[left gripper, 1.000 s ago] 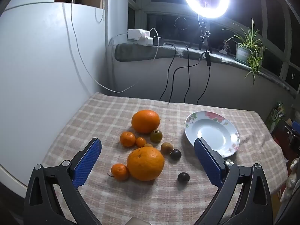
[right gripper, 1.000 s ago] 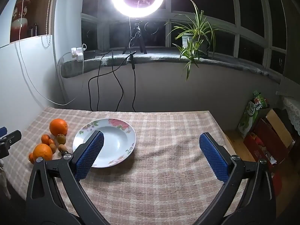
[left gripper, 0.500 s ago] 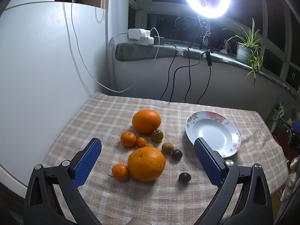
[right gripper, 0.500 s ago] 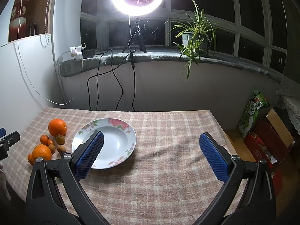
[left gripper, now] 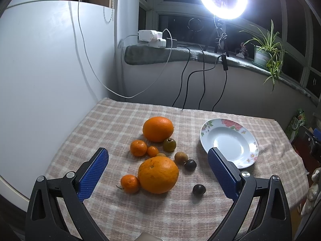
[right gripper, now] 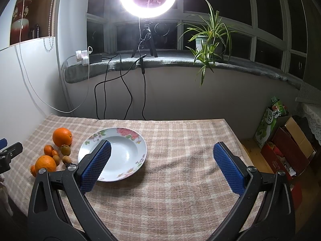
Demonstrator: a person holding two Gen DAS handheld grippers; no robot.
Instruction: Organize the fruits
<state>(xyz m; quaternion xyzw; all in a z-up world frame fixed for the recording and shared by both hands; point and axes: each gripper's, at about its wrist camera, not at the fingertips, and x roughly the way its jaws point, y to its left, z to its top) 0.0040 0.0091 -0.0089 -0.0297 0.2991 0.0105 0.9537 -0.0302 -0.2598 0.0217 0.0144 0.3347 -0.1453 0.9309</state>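
The fruits (left gripper: pixel 158 156) sit in a bunch on the cloth, left of the empty plate (left gripper: pixel 248 140). The left gripper (left gripper: pixel 158 170) and right gripper (right gripper: pixel 162 164) both have fingers wide apart, holding nothing. No fruit is picked yet. Next, the left one should go down around the near big orange (left gripper: pixel 158 175).

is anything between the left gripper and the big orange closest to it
Nothing visible. The left gripper is open, and the nearest big orange sits framed between its fingers on the bare checked cloth. A small mandarin touches the orange's left side.
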